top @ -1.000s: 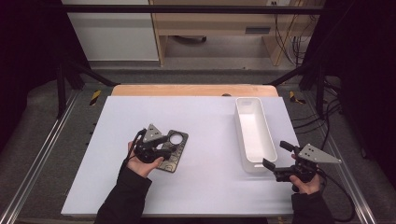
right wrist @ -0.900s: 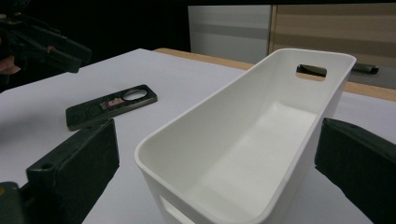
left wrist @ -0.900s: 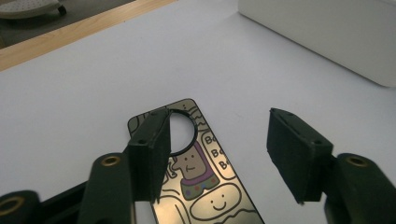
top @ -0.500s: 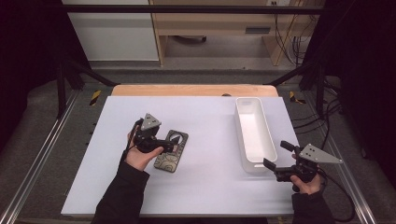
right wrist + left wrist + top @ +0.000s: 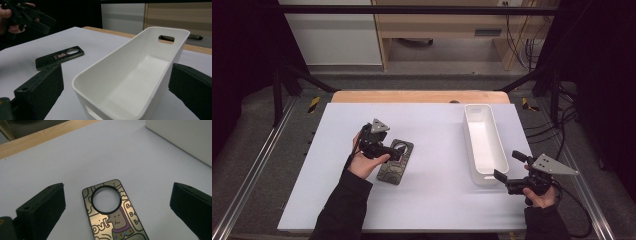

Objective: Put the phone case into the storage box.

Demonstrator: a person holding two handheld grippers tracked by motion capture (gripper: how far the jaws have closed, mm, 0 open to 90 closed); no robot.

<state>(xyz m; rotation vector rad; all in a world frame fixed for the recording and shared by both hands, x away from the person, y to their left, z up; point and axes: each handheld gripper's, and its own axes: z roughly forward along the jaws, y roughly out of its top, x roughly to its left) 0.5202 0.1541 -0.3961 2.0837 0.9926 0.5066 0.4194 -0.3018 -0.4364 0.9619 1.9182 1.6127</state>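
Nearest the person, the right gripper [image 5: 508, 181] waits with jaws spread wide and empty at the close end of the white bin [image 5: 484, 141]. Farther left, the left gripper [image 5: 393, 151] hovers over the phone case [image 5: 395, 161], its jaws having just been opening, now fully apart with nothing between the pads. Seen from the left gripper view, the phone case [image 5: 113, 213] lies flat on the white table [image 5: 437, 200], centred between the jaws, long axis apparently running away from them.

A high camera is looking down over the white table [image 5: 437, 200]; two close gripper cameras are facing the phone case [image 5: 112, 215] and the white bin [image 5: 130, 82], sharing both.
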